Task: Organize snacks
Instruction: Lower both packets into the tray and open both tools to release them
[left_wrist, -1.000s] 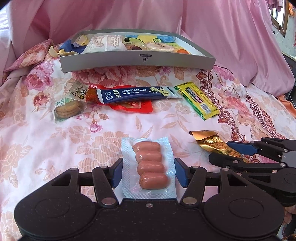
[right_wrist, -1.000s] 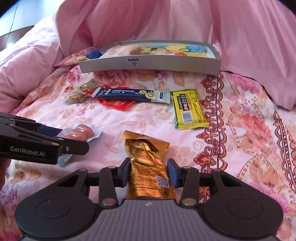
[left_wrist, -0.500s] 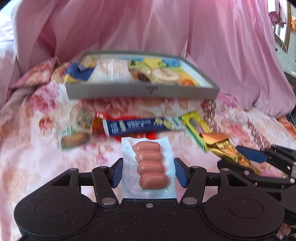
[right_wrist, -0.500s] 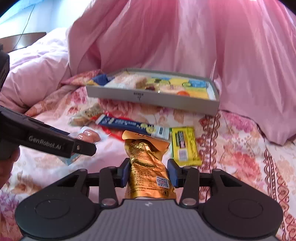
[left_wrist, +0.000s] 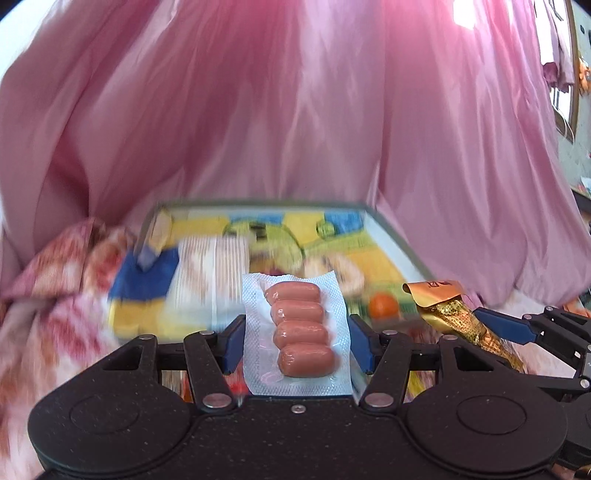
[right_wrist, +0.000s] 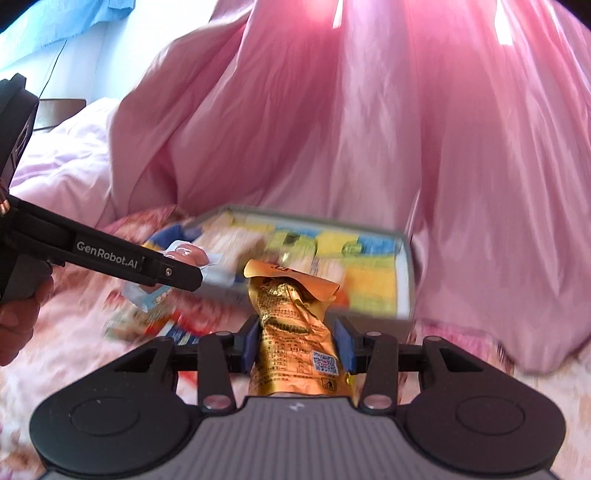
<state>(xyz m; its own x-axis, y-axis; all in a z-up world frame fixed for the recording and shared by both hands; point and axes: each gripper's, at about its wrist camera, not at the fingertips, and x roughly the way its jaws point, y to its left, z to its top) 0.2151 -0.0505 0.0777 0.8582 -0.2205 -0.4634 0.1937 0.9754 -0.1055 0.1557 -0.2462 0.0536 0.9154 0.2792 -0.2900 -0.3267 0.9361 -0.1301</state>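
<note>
Right now I am in the carrying step, with both hands loaded and lifted off the flowered bedspread (right_wrist: 74, 332). My left gripper (left_wrist: 295, 338) pinches a clear pack of four small sausages (left_wrist: 297, 332) by its side edges, and the pack sticks out flat ahead of the jaws. My right gripper (right_wrist: 298, 341) is clamped on a gold foil snack packet (right_wrist: 291, 332), which stands up between the blue pads with its crimped top folded over. Both point toward the grey tray (right_wrist: 404, 273), which lies ahead against the pink drape (left_wrist: 295, 110) and already holds a jumble of yellow, blue and green wrappers; motion blur hides the details. Next, I judge, each pack has to travel over the tray's near wall, drop low over a free patch, and only then be let go, one side at a time so the two grippers, now close together, do not knock.
</note>
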